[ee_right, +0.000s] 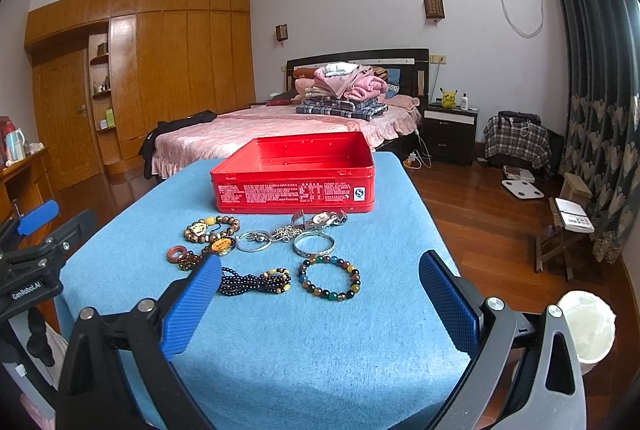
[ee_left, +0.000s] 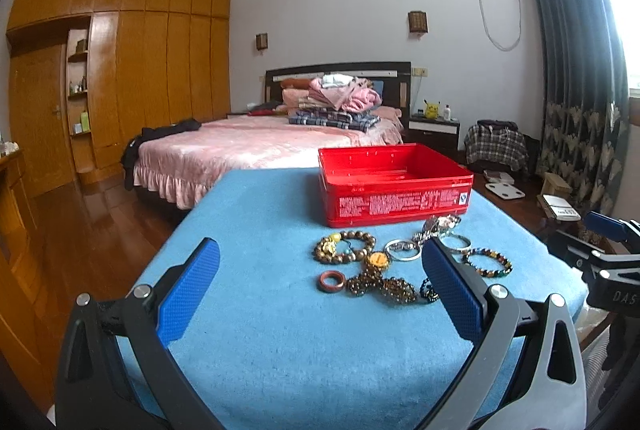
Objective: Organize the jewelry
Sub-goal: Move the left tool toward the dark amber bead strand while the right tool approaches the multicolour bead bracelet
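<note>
Jewelry spread loose on blue worktop, just in front of empty red tin

Both grippers hover short of pile, jaws wide open, holding nothing: left gripper, right gripper

Multicolour bead bracelet lies nearest right gripper, apart from others; light, round beads likely slippery, so pinch across strand, not single bead

Dark bead strand limp, will drape

Silver bangle stiff, thin; grip rim

Watch by tin, partly tangled with chain, hard to tell

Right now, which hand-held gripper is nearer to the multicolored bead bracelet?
Right. The right hand-held gripper has the multicolored bead bracelet just ahead; from the left hand-held gripper it lies off to the right.
</note>
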Action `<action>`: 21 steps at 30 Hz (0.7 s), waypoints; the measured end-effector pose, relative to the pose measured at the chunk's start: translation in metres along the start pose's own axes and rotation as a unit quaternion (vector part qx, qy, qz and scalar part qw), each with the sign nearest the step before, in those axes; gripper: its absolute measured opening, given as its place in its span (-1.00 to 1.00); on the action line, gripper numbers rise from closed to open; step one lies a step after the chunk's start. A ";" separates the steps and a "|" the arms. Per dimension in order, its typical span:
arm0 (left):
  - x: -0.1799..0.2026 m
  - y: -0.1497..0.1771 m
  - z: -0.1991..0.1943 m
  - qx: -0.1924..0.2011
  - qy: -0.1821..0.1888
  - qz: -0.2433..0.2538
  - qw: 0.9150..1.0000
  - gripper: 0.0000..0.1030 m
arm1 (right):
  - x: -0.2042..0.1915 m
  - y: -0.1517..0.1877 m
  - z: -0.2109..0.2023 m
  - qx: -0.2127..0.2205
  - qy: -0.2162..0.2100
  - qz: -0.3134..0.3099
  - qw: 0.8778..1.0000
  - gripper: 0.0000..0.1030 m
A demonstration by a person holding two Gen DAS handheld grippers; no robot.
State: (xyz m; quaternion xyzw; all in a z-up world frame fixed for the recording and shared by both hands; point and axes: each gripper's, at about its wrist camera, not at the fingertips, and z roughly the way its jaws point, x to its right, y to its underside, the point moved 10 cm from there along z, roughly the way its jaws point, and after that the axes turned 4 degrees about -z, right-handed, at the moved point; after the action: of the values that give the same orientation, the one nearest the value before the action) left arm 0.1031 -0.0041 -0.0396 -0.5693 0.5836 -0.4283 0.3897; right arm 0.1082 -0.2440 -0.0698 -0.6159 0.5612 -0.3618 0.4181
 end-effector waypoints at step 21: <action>0.040 0.059 0.093 -0.121 0.044 -0.024 0.991 0.49 | 0.022 0.036 0.080 -0.066 -0.020 0.003 0.998 0.59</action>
State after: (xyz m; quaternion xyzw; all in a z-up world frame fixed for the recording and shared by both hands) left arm 0.1688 -0.0500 -0.1248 -0.6070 0.6338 -0.3882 0.2813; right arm 0.1702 -0.2578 -0.1349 -0.6474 0.5771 -0.3103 0.3892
